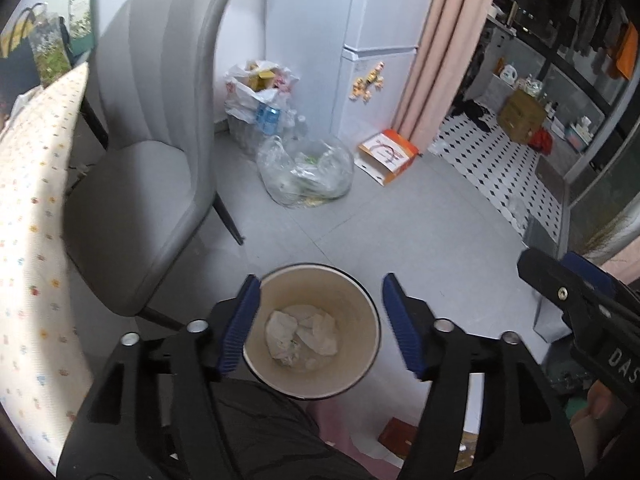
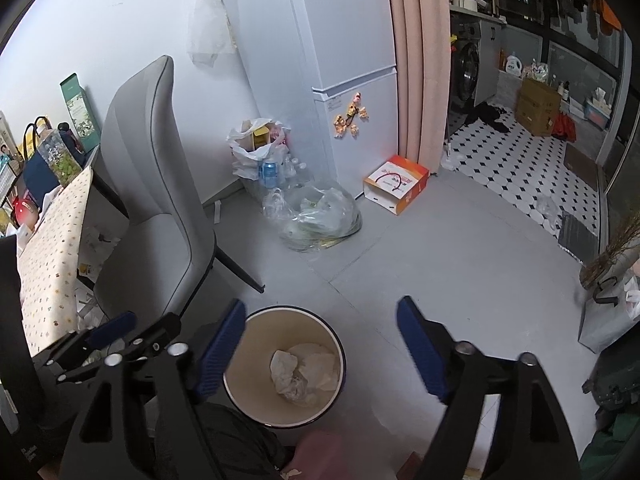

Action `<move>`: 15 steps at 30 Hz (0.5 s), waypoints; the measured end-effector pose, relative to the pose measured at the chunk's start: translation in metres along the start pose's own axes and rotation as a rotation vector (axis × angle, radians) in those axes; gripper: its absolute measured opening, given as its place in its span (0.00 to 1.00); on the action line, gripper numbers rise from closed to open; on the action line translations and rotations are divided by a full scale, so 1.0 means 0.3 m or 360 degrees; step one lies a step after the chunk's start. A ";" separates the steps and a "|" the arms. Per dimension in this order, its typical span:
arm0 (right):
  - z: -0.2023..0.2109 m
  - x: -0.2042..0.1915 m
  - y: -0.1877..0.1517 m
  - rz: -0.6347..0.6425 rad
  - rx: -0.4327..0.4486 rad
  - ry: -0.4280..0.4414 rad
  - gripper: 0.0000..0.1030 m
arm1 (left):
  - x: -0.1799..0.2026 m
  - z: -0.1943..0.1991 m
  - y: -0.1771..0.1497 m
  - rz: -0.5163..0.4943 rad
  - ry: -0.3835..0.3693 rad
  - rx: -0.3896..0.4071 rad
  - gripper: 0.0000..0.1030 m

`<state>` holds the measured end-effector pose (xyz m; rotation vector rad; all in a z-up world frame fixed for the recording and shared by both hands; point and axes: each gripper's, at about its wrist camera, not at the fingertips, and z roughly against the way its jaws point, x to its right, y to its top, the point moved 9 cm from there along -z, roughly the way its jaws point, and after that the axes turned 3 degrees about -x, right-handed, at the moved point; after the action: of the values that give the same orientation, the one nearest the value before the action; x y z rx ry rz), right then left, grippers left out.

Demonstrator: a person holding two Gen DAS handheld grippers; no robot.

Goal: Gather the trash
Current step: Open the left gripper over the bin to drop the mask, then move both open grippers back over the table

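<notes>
- We hold our left gripper over a small round waste bin that stands on the grey floor; the two blue-padded fingers stand wide apart with nothing between them but the view down into the bin.
- Seen along these fingers, the bin's open mouth sits in the gap, its rim just inside the left pad and clear of the right pad.
- At the bottom of the bin lies crumpled white paper trash, several wads bunched together on the cream inner floor.
- Our right gripper also points down at the floor, its fingers spread wide and empty.
- From this view the bin lies below and towards the left finger, whose pad overlaps the rim; the right finger is well apart from it, over bare floor.
- The same trash shows inside.
- The tip of the left gripper appears at the far left of the right wrist view, beside the left finger; the right gripper's black body pokes in at the far right edge of the left wrist view.
- Beyond the left finger stands a grey upholstered chair, with a table under a dotted cloth further left.
- Straight ahead past the fingertips, a clear plastic bag of rubbish rests on the floor beside a white bag of bottles, against a white fridge.
- To the right of those bags lies an orange and white box, next to a pink curtain.
</notes>
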<state>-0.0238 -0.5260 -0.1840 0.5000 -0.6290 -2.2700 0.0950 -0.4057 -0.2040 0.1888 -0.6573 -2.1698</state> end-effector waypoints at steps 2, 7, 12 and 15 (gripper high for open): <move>0.011 -0.017 0.007 0.0016 0.0013 0.0005 0.84 | -0.035 0.032 0.015 0.0018 0.0035 0.0042 0.75; 0.045 -0.104 0.018 0.0073 0.0050 0.0033 0.92 | -0.173 0.122 0.043 0.0105 0.0156 0.0146 0.88; 0.070 -0.229 0.013 0.0131 0.0069 0.0098 0.92 | -0.343 0.230 0.051 0.0250 0.0275 0.0250 0.93; 0.087 -0.315 0.005 0.0178 0.0070 0.0138 0.92 | -0.421 0.287 0.037 0.0323 0.0315 0.0296 0.94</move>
<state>0.0265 -0.4508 -0.1465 0.5675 -0.6486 -2.1219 0.1528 -0.2808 -0.1364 0.4118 -0.7307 -1.8681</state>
